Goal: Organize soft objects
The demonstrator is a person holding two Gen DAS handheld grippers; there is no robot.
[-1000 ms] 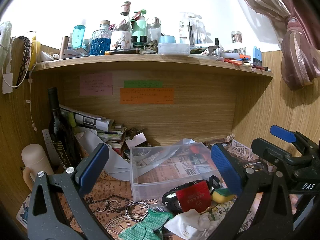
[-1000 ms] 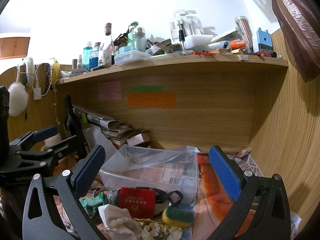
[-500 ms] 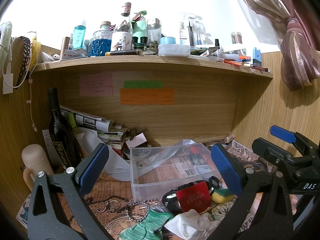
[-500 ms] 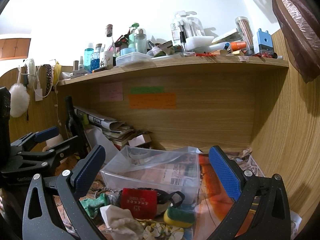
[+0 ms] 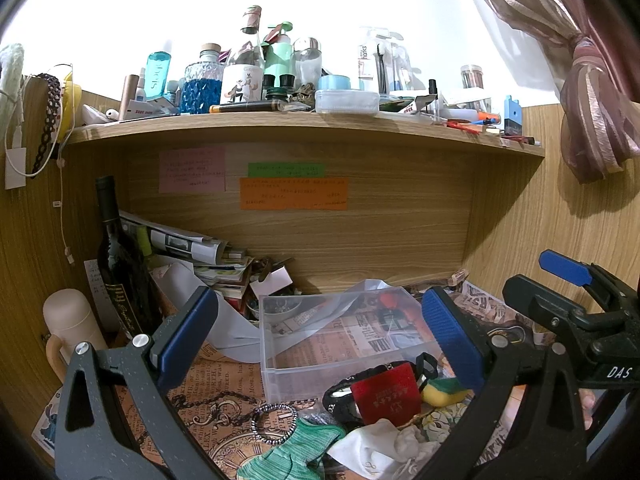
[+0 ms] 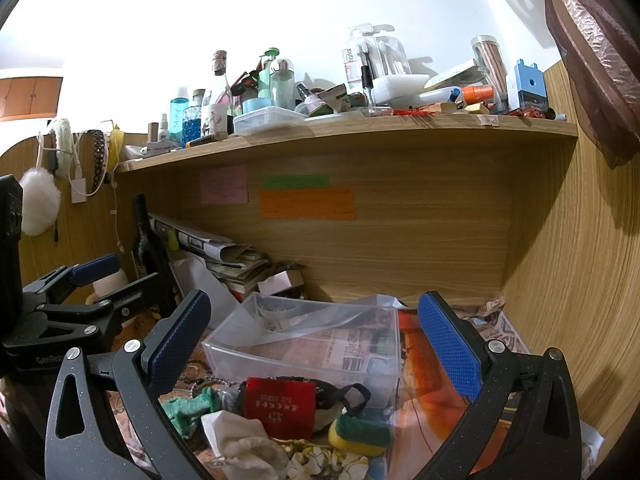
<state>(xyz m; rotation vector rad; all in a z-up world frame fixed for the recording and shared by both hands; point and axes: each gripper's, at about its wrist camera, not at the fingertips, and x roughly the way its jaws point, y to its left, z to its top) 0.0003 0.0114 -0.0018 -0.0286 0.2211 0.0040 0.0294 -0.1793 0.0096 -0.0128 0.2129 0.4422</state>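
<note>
Soft things lie heaped at the near edge of the paper-covered surface point(image 5: 224, 380), just in front of a clear plastic bin point(image 5: 340, 340). Going left to right in the left wrist view: a green knit cloth point(image 5: 292, 456) by a beaded bracelet point(image 5: 276, 420), a crumpled white cloth point(image 5: 380, 448), a red pouch point(image 5: 386, 394) resting on a black strap point(image 5: 336, 396), and a yellow-and-green sponge point(image 5: 442, 390). The right wrist view shows the same heap: green knit cloth point(image 6: 188, 406), white cloth point(image 6: 244, 440), red pouch point(image 6: 280, 402), sponge point(image 6: 358, 434) touching the bin's near wall point(image 6: 304, 364).

At far left a dark wine bottle point(image 5: 120, 264) stands upright against the side panel, with a beige flask point(image 5: 70, 320) nearer and a slumped stack of papers point(image 5: 188, 244) to its right. The bin sits mid-surface, holding only a loose plastic sheet, with bare paper to its left and a narrow strip between its right wall and the wooden side panel. Overhead, a crowded shelf point(image 5: 304, 124) limits the height.

The left gripper point(image 5: 320, 336) hovers over the heap, its blue-padded fingers spread wide and holding nothing. The right gripper point(image 6: 316, 340) hovers likewise, fingers spread wide and empty, framing the bin.
</note>
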